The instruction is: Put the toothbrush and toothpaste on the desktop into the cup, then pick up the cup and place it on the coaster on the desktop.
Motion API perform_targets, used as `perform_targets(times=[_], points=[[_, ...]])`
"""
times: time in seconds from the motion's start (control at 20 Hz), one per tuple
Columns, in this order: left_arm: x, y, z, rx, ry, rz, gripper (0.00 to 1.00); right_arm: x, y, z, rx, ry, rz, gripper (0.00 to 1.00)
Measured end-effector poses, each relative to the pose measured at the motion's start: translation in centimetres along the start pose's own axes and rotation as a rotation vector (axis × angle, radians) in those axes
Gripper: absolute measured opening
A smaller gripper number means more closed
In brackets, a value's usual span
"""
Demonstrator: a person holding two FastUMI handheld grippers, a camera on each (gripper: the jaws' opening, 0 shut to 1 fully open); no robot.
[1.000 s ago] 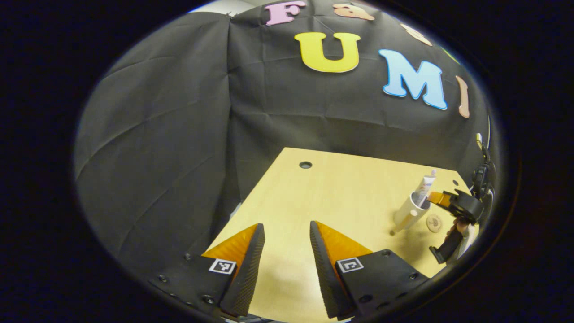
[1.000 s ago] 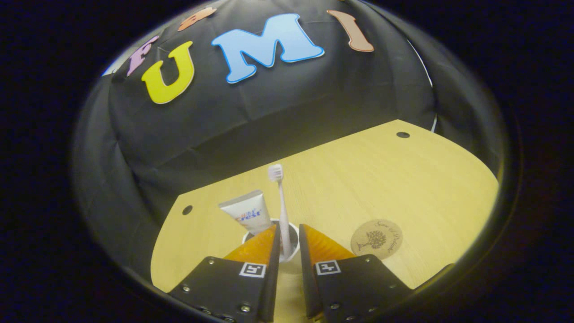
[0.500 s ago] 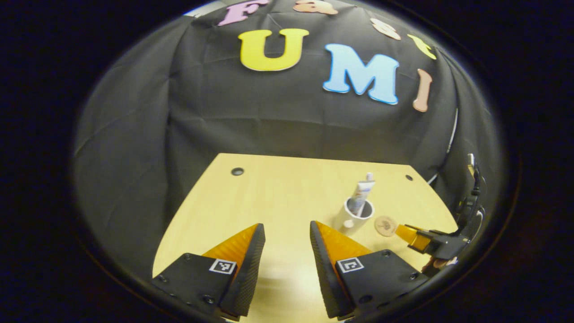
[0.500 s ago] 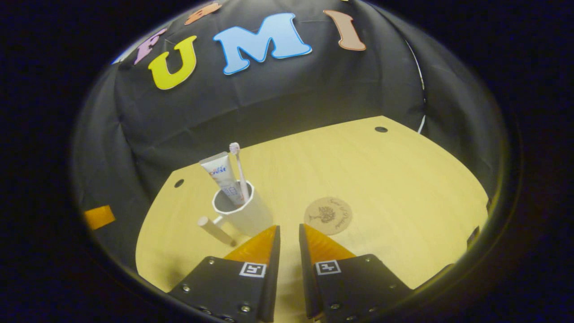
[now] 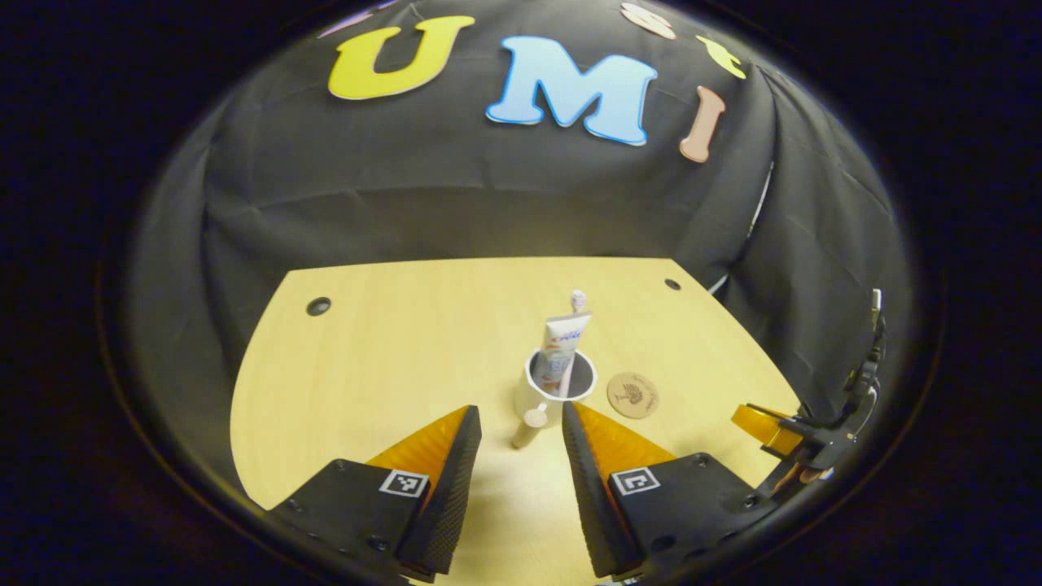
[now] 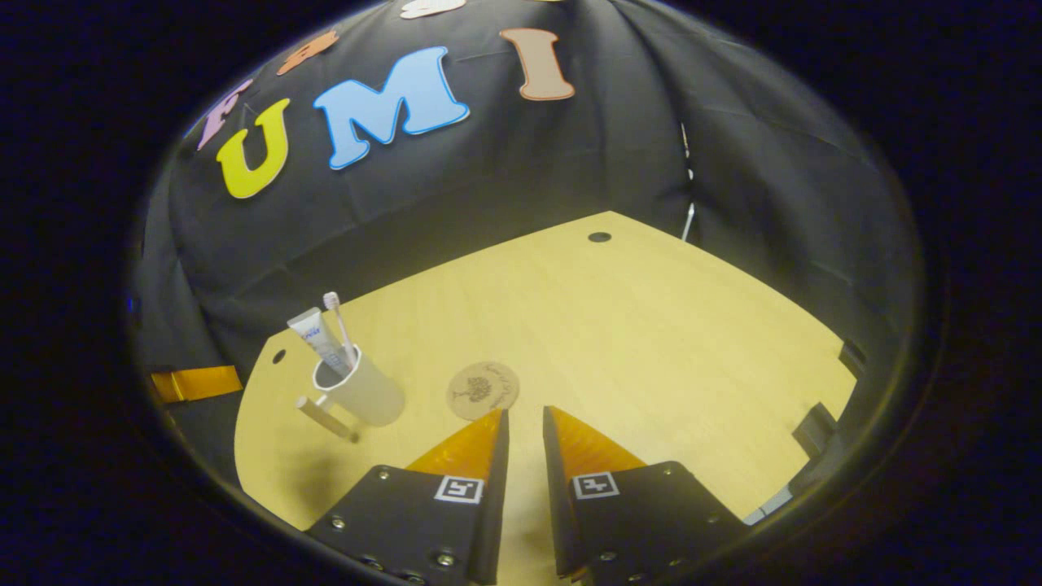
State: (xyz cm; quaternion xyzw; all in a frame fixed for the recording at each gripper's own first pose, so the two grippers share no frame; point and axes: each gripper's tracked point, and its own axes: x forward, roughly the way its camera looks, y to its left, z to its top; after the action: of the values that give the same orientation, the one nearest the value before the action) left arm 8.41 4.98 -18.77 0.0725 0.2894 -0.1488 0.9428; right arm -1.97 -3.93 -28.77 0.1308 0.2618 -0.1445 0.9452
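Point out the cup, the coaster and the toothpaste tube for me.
cup [image 6: 370, 396], right gripper view, outer wall.
coaster [image 5: 632, 395], left gripper view, centre of its top face.
toothpaste tube [image 5: 563, 338], left gripper view, upper body.

The left gripper view is looking down from close above the desk [image 5: 391, 342], facing the cup [image 5: 544, 392] straight ahead. The right gripper view is facing the desk's right half, sharing the cup [image 6: 362, 392] and coaster [image 6: 483, 390].

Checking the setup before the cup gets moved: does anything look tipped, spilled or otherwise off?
Nothing stands out. The cup stands upright on the desk with the toothpaste and toothbrush leaning inside it. The coaster lies flat beside it, bare.
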Motion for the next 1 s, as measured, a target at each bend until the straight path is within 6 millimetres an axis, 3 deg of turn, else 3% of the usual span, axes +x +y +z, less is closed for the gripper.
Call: perform_targets(times=[0.3, 0.8, 1.0], points=[[3.7, 0.4, -2.3, 0.158, 0.239, -0.007, 0.67, 0.0, -4.6, -0.1, 0.069, 0.029, -0.076, 0.25], [7.6, 0.4, -6.2, 0.299, 0.573, 0.015, 0.68, 1.6, -8.1, 0.5, 0.110, 0.066, -0.115, 0.25], [8.5, 0.0, -7.8, 0.279, 0.662, 0.026, 0.66, 2.3, -8.5, 0.8, 0.111, 0.084, -0.113, 0.25]])
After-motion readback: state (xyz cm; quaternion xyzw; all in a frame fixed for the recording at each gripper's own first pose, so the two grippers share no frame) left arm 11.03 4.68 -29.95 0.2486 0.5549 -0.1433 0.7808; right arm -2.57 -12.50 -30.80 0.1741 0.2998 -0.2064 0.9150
